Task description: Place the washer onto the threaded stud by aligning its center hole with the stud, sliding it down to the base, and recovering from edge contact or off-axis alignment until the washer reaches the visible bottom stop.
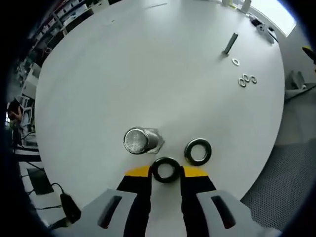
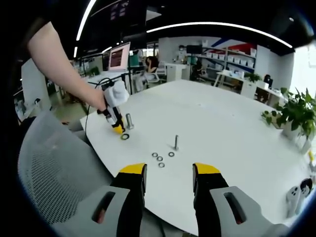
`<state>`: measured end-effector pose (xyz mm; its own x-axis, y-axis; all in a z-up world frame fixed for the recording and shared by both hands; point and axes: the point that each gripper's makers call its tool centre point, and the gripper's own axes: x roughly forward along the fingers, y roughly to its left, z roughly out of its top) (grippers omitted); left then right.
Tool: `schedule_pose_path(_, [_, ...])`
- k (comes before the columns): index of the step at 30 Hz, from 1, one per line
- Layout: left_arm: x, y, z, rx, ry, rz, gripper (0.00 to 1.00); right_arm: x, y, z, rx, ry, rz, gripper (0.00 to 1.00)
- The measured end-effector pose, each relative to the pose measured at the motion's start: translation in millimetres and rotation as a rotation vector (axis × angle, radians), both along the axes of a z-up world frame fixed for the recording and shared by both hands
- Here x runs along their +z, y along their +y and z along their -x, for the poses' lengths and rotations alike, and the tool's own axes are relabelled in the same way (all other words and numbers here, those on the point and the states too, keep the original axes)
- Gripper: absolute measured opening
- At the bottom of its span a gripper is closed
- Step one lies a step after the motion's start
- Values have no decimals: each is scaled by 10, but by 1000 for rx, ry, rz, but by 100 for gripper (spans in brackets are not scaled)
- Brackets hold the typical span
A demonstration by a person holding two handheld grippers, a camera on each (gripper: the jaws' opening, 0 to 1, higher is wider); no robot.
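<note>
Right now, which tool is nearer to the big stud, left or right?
Left. The left tool holds a washer right beside the big stud. The right tool hovers open at the table's near edge, well away from that stud.

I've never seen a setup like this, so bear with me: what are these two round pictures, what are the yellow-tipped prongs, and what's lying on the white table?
No robot here: a person holds a tool in each hand, and a fisheye camera rides on each. The left gripper view looks down at the left tool, closed on a dark washer beside a large upright stud; a second dark washer lies nearby. The right gripper view shows the right tool, open and empty, above the table's edge, with a slimmer stud and small washers ahead.
</note>
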<state>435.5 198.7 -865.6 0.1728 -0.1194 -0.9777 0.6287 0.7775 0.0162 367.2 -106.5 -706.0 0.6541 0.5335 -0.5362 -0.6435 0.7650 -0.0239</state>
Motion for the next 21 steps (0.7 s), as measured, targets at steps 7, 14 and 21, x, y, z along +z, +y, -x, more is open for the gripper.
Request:
schedule_pose_path(7, [10,-42,42,-32,0,4,19,2,-2,-1,-1,0,-3,39])
schedule_pose_path(14, [52,-37,49,-29,-5,14,19,5,-4,-3,-2,-2,-4,39])
schedule_pose_path(21, [152,4,43,-45,-36,14,19,4,7,1,4,-3,-4,39])
